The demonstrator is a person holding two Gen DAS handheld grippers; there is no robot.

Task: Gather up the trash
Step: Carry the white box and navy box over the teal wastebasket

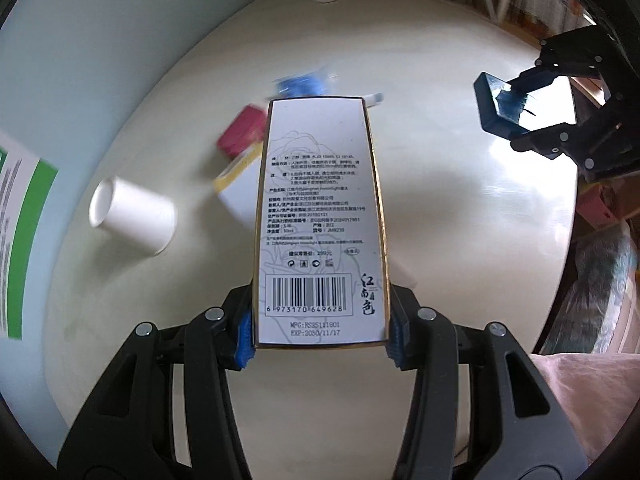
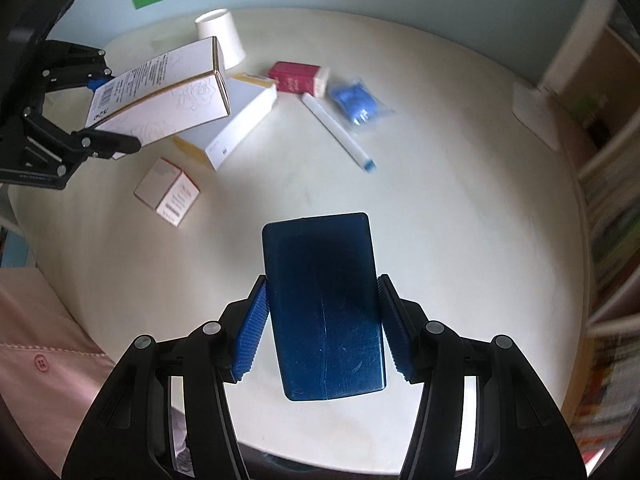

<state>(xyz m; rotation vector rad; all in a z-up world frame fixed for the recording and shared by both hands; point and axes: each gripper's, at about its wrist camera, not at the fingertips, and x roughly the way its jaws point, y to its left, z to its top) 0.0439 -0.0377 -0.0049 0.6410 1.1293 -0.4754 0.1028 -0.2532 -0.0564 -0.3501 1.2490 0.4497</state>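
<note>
- Nearest the left wrist camera, the left gripper [image 1: 321,336] is clamped on a tall white carton [image 1: 320,216]; its blue pads [image 1: 245,334] press the carton's two long sides at the barcode end, and the carton runs out ahead along the fingers, above the table [image 1: 440,220].
- Nearest the right wrist camera, the right gripper [image 2: 324,328] holds a dark blue box [image 2: 324,304] the same way, pads on both long sides, box lifted clear of the table.
- In the right view the left gripper shows at the left edge, with the carton tilted above a yellow-and-white box [image 2: 236,120].
- More trash lies on the table beyond both grippers: a paper cup [image 2: 222,38] on its side, a red box [image 2: 298,76], a blue packet [image 2: 358,102], a white tube [image 2: 340,132] with a blue tip and a small pink-and-white box [image 2: 168,192].
- The tube lies between the packet and the yellow-and-white box; the small box sits apart, nearer the camera.
- A pink sleeve [image 2: 44,344] shows at the lower left.
</note>
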